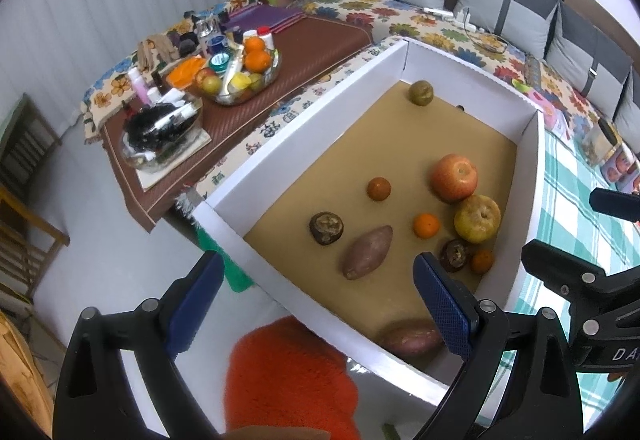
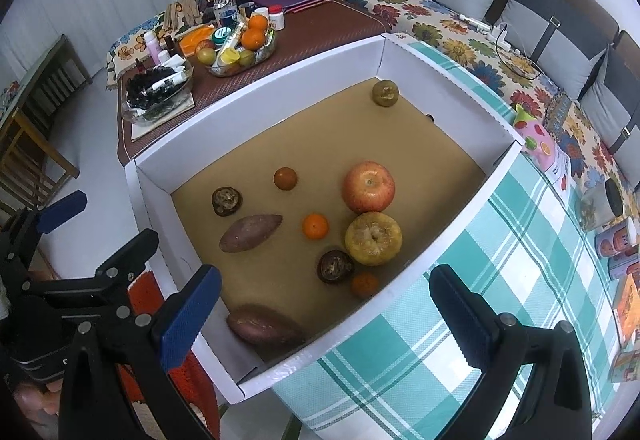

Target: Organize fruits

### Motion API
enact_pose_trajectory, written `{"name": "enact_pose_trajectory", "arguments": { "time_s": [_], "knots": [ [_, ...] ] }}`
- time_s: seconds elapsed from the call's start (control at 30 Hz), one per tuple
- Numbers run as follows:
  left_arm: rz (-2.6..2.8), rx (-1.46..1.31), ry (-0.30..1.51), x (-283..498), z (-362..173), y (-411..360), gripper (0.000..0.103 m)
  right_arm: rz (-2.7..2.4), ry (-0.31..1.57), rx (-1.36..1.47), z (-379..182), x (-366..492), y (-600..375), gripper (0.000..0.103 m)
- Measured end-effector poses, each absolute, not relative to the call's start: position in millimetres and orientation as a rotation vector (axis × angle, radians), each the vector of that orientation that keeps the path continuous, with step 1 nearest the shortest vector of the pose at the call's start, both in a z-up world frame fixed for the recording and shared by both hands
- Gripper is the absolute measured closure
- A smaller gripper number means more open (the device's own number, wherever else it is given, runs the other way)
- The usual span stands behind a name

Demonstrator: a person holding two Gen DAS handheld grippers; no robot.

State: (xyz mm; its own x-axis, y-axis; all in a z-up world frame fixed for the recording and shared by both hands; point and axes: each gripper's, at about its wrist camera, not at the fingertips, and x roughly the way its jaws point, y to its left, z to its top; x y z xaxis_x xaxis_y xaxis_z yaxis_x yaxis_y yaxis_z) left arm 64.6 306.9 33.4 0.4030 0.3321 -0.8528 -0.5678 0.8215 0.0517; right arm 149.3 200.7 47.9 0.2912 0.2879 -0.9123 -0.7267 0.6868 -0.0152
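While both tongs (image 1: 320,300) (image 2: 324,312) gape wide, fruits (image 2: 370,187) lie beyond them.

White shallow cardboard tray (image 2: 280,88), one. Inside:
- purple-brown sweet potatoes, two (image 2: 250,233) (image 2: 264,324)
- small oranges, three (image 2: 315,225) (image 2: 285,178) (image 2: 365,284)
- dark shrivelled round fruits, two (image 2: 226,201) (image 2: 335,266)
- red apple (image 2: 369,187), one
- yellow-brown apple (image 2: 373,238), one
- green-brown round fruit (image 2: 385,92), one
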Motion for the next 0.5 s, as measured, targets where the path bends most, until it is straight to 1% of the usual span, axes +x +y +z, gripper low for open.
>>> {"name": "enact_pose_trajectory", "arguments": {
  "time_s": [0.5],
  "knots": [
    [0.566,-0.277,1.021,68.5,26.1,310.7,0.006,0.699,1.081,-0.475,40.6,154.5,199.3,0.0]
  ]
}}
